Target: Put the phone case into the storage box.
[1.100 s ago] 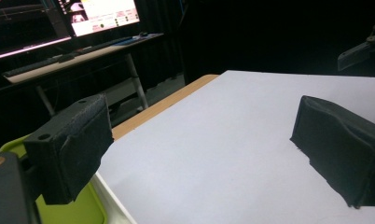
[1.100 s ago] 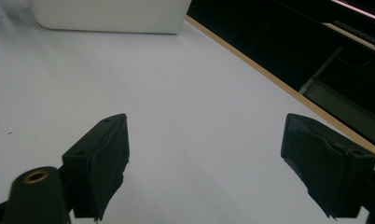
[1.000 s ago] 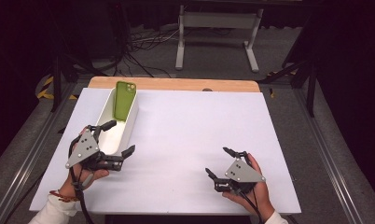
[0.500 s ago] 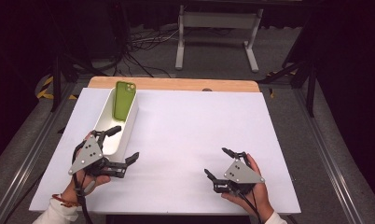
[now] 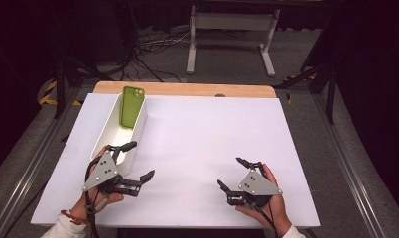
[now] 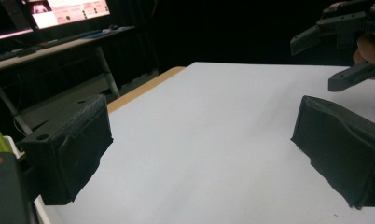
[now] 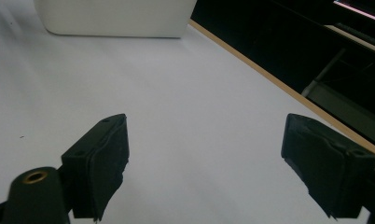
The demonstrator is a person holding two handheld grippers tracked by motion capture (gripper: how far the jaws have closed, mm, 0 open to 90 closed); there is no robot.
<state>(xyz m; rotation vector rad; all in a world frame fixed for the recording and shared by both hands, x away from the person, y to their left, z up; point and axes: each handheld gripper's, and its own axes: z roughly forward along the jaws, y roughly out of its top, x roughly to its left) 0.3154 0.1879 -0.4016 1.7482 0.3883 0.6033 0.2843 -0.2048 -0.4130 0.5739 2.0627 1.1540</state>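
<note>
A green phone (image 5: 131, 106) leans upright at the far end of a long white bin (image 5: 104, 136) on the left of the white table (image 5: 207, 129). My left gripper (image 5: 139, 159) is open just off the bin's near right corner, with nothing between its jaws; in the left gripper view its own jaws (image 6: 202, 154) stand wide apart over bare table. My right gripper (image 5: 228, 172) is open and holds nothing at the near right; the right gripper view has its jaws (image 7: 213, 163) spread, facing the bin (image 7: 115, 18).
A wooden strip (image 5: 187, 89) runs along the table's far edge. Beyond it on the floor are a metal stand (image 5: 230, 34) and cables (image 5: 153, 49). The right gripper (image 6: 344, 28) appears far off in the left gripper view.
My left gripper has drawn back from the bin toward the near edge and slightly right, staying open. The right gripper has barely moved.
</note>
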